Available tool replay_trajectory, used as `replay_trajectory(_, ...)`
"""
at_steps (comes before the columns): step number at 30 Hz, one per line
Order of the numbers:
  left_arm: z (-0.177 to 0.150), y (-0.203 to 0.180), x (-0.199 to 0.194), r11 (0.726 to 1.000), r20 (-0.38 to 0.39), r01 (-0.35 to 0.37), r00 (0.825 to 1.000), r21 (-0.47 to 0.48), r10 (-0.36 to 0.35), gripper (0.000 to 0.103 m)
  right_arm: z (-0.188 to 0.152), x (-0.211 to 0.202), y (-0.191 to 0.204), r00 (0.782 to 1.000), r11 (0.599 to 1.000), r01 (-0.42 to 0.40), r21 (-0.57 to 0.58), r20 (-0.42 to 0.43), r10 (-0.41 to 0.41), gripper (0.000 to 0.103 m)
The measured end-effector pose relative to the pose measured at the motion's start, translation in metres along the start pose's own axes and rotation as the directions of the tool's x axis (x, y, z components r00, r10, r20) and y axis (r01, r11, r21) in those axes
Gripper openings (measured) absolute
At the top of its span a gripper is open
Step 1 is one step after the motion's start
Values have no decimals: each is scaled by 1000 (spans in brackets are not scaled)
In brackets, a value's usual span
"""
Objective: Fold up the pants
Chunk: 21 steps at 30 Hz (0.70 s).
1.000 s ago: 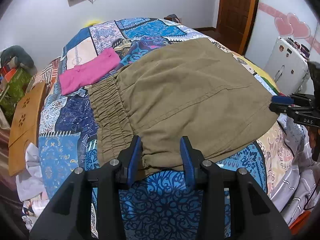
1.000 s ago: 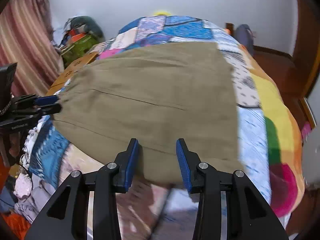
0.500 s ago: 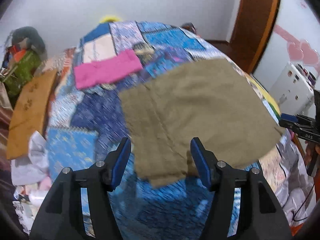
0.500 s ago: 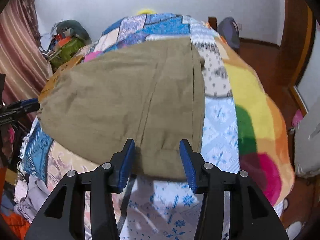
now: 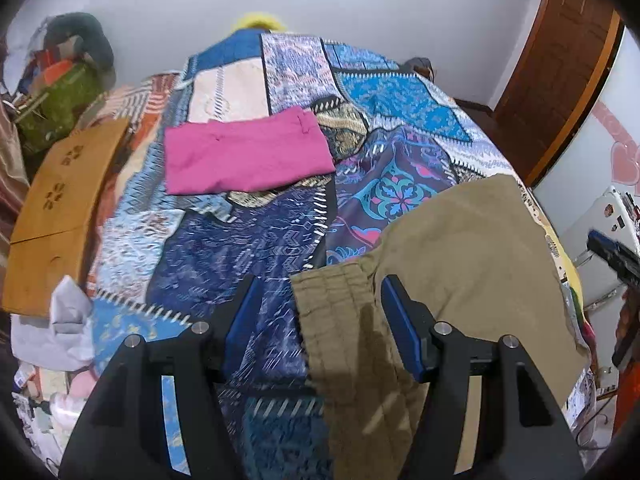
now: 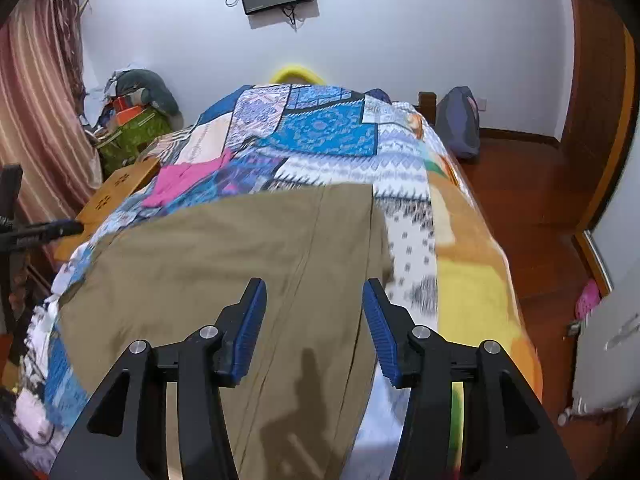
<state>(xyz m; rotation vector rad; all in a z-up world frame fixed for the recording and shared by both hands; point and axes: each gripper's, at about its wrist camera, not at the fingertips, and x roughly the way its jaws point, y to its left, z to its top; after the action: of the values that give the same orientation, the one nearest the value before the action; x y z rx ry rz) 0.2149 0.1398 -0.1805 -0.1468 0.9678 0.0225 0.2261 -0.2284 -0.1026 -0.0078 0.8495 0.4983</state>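
Khaki pants lie folded on the patchwork bedspread near the bed's front edge. Their elastic waistband lies between the fingers of my left gripper, which is open and holds nothing. In the right wrist view the pants spread across the front of the bed. My right gripper is open above their right part, with a long seam between its fingers. The other gripper shows at the edge of each view, the right one and the left one.
A folded pink garment lies farther back on the bed. A wooden board and a pile of bags stand at the left. A white appliance and a wooden door are at the right.
Both grippers have opened wider and drawn back and up from the pants. The pants now lie farther right in the left view, with the waistband between the left fingers.
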Motion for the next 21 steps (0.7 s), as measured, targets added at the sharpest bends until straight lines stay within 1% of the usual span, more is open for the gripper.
replay_trajectory(4,4,-1,27,1000,-46,13,999,-4,-14,62,21,34,-13,1000,1000,-10,16,-19,10,47)
replay_trajectory(7,2,1,42,999,-72,35,997,-13,-36,62,39,69,-25,999,999,-15,29,-42,17,47)
replay_trajectory(12,-1,4,51,997,-81,66,994,-25,-68,62,58,120,-39,996,1000,7,26,-91,-4,47)
replay_trajectory(14,-3,4,53,998,-79,66,995,-23,-68,63,61,136,-41,994,1000,13,14,-113,-12,47)
replay_trajectory(16,-4,4,53,999,-68,44,997,-12,-45,65,61,153,-44,990,1000,16,3,-138,-16,47)
replay_trajectory(17,-4,2,53,1000,-65,16,998,3,-15,65,60,161,-43,987,1000,2,-10,-161,-3,45)
replay_trajectory(20,-6,-3,52,997,-42,-45,998,55,48,66,58,164,-43,989,1000,-7,-30,-150,2,42)
replay_trajectory(21,-6,-3,51,996,-37,-60,997,59,62,66,58,165,-46,989,999,16,-33,-145,-20,33)
